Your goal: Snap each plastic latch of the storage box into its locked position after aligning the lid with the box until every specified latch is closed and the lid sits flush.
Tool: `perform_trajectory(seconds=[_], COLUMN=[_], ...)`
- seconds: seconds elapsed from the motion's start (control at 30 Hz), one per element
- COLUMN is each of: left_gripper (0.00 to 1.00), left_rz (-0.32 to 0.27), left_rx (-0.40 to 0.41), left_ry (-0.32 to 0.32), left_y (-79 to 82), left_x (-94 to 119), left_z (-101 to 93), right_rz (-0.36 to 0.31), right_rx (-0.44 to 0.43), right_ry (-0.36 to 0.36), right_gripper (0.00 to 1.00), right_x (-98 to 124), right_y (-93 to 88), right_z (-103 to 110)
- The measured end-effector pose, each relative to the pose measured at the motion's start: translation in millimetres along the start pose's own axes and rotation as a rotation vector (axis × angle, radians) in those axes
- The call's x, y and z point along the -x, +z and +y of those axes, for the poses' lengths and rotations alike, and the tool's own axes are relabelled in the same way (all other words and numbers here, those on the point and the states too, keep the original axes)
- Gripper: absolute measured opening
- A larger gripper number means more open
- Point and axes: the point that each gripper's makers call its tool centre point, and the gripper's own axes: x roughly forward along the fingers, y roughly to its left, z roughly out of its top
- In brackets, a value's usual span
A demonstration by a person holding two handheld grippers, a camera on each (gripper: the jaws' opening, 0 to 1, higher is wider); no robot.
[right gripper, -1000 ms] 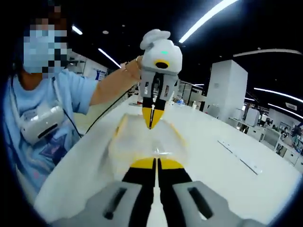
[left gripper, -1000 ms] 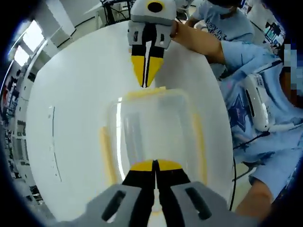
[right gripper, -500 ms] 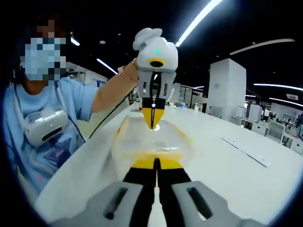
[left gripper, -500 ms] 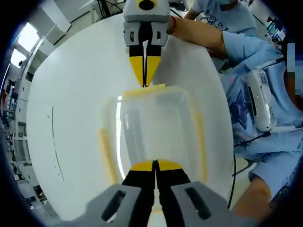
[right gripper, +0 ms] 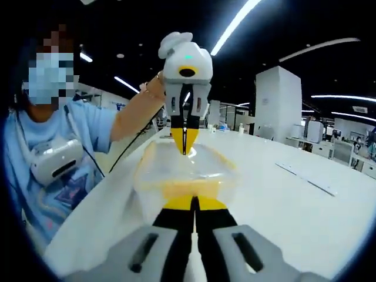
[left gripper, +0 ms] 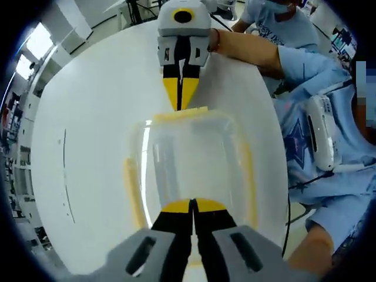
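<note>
Right gripper [left gripper: 181, 106] lifted slightly, closed, tips at storage box [left gripper: 188, 164] latch [left gripper: 179, 114].

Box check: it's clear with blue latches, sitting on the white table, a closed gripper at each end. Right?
Not quite: the latches are yellow, not blue, as the left gripper view shows. The rest holds: the clear box sits on the white table, with the left gripper and right gripper closed at opposite ends.

clear glossy plastic storage box [left gripper: 188, 158], yellow plastic latches [left gripper: 181, 114], smooth white table [left gripper: 94, 117]
</note>
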Motion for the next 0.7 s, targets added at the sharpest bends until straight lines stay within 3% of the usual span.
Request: perform_trajectory(seconds=[0.4, 0.7], left_gripper=[0.00, 0.00], left_rz=[0.044, 0.036], left_rx=[-0.003, 0.017], left_ry=[0.012, 0.003], left_y=[3.8, 1.3], left_x=[0.5, 0.6], left_z=[5.9, 4.2], right_rz=[-0.012, -0.018], right_rx=[-0.031, -0.043], right_ry=[0.005, 0.009], right_gripper=[0.00, 0.00], right_x=[2.0, -0.9], right_y=[-0.6, 0.2], right_z=[-0.9, 0.6])
